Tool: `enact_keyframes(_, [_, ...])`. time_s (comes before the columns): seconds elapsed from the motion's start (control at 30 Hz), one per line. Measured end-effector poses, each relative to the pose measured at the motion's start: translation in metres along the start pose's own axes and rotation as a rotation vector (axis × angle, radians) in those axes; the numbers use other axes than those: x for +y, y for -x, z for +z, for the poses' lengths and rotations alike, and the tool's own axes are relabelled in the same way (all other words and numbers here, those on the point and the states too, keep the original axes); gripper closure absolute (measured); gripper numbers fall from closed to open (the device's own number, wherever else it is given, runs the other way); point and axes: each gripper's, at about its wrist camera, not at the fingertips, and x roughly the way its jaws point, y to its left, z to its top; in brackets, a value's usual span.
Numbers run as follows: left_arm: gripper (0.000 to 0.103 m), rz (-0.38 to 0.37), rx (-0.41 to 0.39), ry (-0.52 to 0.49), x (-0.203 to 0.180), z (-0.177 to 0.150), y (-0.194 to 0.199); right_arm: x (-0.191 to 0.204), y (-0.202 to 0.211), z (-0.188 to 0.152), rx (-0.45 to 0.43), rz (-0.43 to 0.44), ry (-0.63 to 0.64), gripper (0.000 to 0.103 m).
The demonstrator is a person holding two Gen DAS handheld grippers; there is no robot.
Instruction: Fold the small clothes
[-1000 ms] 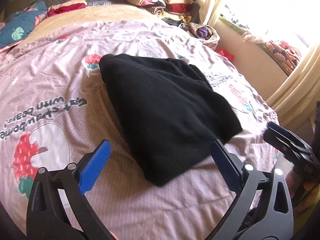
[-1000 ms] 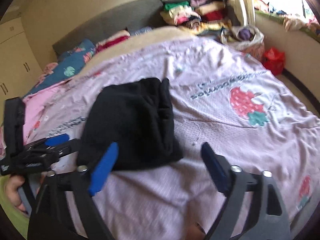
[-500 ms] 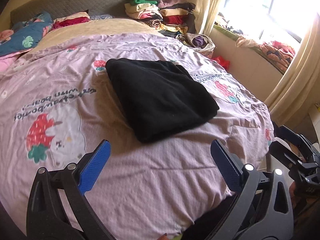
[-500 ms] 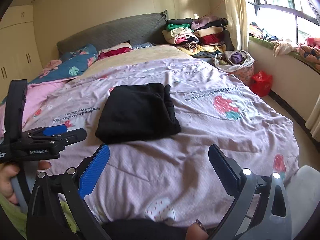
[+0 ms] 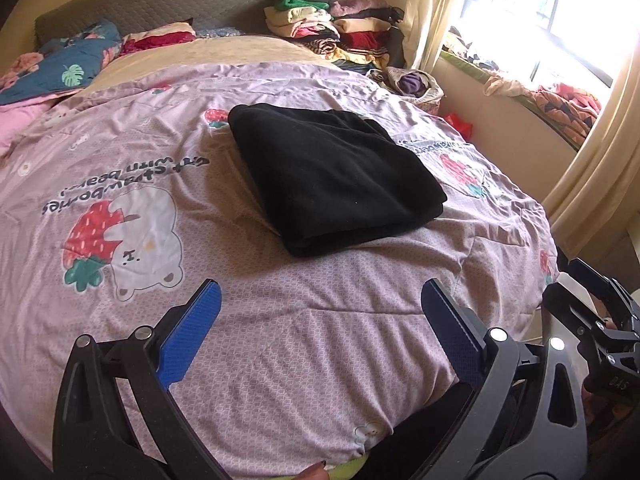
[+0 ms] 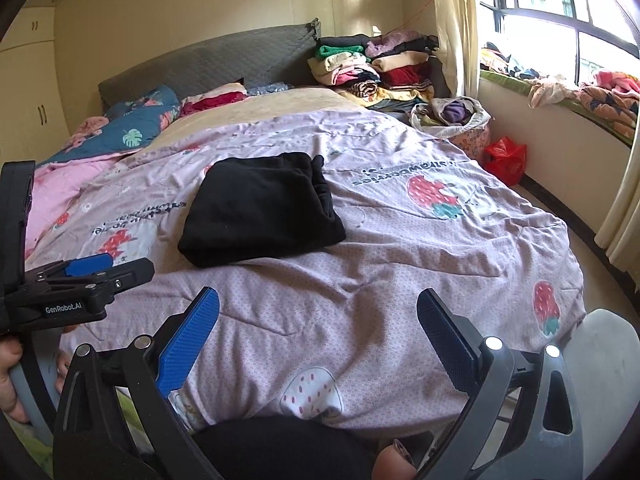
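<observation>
Folded black garment (image 5: pixel 336 176) sits ahead on the bed (image 5: pixel 280 320), out of reach of both.

Left hand-held gripper (image 5: pixel 320 330) and right hand-held gripper (image 6: pixel 318 328) both spread wide, empty; the garment's long axis runs away from them, and I'd say neither is nearer.

Black gripper frames (image 6: pixel 316 316) with silver screws, blue textured fingers (image 6: pixel 188 334), "GenRobot.AI" lettering.

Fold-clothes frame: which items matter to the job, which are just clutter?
Job:
black folded garment
left hand-held gripper, open
right hand-held gripper, open

Clutter:
strawberry-print bedspread
stacked clothes pile
red bag
blue leaf pillow
</observation>
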Motion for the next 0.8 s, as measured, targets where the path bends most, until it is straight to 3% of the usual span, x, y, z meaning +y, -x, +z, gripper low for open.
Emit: enact_keyframes(0.8, [0.009,0.019,0.004,-0.016,-0.0011,0.0,0.0015,-0.0004,0.0001,-0.0003,0.005,-0.014,0.0,0.004])
